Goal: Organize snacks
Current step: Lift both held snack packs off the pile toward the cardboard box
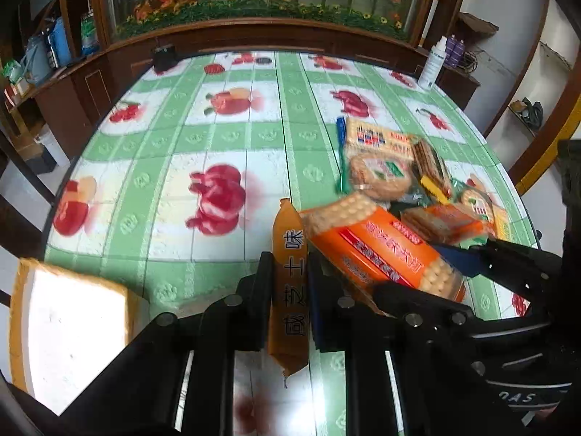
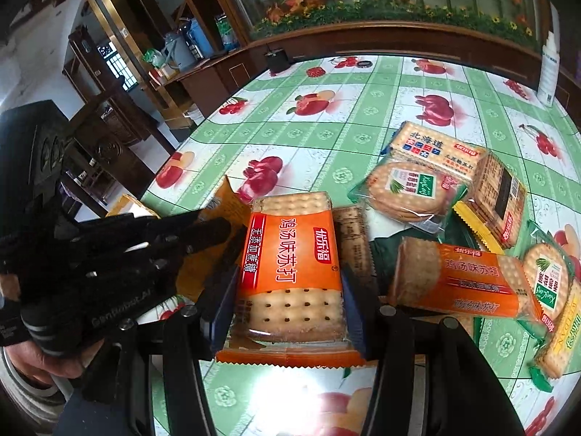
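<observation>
My left gripper (image 1: pixel 290 283) is shut on a narrow orange-brown cracker pack (image 1: pixel 289 276), held edge-on above the table. My right gripper (image 2: pixel 288 290) is shut on an orange soda-cracker pack (image 2: pixel 290 265), which also shows in the left wrist view (image 1: pixel 377 250) just right of the left gripper. The left gripper appears in the right wrist view (image 2: pixel 203 243) beside that pack. A pile of other snack packs lies on the table: round crackers in green wrap (image 2: pixel 406 192), a cream cracker pack (image 2: pixel 432 149), another orange pack (image 2: pixel 464 279).
The table carries a green-and-white fruit-print cloth (image 1: pixel 218 138). A foam-lined cardboard box (image 1: pixel 72 319) stands at the near left edge. A white spray bottle (image 1: pixel 434 61) stands at the far right corner. A wooden cabinet (image 1: pixel 254 32) runs behind the table.
</observation>
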Demonstrator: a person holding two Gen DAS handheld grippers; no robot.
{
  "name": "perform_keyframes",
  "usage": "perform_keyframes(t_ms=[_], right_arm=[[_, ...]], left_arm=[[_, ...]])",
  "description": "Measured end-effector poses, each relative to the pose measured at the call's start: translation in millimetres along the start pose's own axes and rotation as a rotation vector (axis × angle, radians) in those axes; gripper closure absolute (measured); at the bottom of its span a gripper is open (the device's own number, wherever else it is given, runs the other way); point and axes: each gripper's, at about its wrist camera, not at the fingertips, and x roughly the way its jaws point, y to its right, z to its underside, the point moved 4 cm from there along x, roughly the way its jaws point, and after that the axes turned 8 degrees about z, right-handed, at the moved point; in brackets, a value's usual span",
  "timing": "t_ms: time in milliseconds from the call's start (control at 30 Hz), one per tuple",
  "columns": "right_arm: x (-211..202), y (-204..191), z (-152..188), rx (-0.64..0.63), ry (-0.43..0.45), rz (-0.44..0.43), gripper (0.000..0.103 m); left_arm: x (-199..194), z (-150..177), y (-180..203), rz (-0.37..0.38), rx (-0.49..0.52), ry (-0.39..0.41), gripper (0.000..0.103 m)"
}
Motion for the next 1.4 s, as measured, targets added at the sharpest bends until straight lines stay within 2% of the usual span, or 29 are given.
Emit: perform_keyframes(t_ms=[167, 233, 300, 333, 367, 433, 467, 633, 900, 1067, 1400], right_arm=[[1, -1, 7, 0.007, -0.009, 0.010, 0.050], [1, 0, 9, 0.015, -0.011, 0.010, 0.050], [4, 4, 10, 0.018, -0.020, 0.018, 0.050], [4, 6, 11, 0.029, -0.023, 0.011, 0.050], [5, 8, 12, 0.038, -0.024, 0.008, 0.050], [4, 10, 13, 0.041, -0.023, 0.009, 0.050], [3, 11, 13, 0.042, -0.021, 0.008, 0.050], [-2, 7, 13, 0.042, -0.007, 0.000, 0.050], [-15, -15, 5, 0.013, 0.028, -0.013, 0.050], [-23, -42, -5, -0.030, 0.053, -0.026, 0.050], [-13, -106, -17, -0.117, 0.058, -0.074, 0.050]], left_arm=[[-2, 4, 3, -0.031, 0.023, -0.003, 0.082], [4, 7, 3, -0.051, 0.032, -0.034, 0.077], [8, 10, -2, -0.048, 0.001, -0.037, 0.050], [10, 10, -5, -0.050, -0.013, -0.039, 0.047], [11, 11, -6, -0.037, -0.023, -0.038, 0.049], [11, 12, -5, -0.039, -0.012, -0.041, 0.078], [12, 13, -1, -0.041, 0.007, -0.047, 0.082], [5, 16, 1, -0.031, 0.030, -0.028, 0.083], [-46, 10, -10, -0.019, 0.014, 0.063, 0.083], [-77, 10, -34, -0.052, -0.009, 0.116, 0.083], [-117, 33, -93, -0.155, -0.057, 0.162, 0.083]])
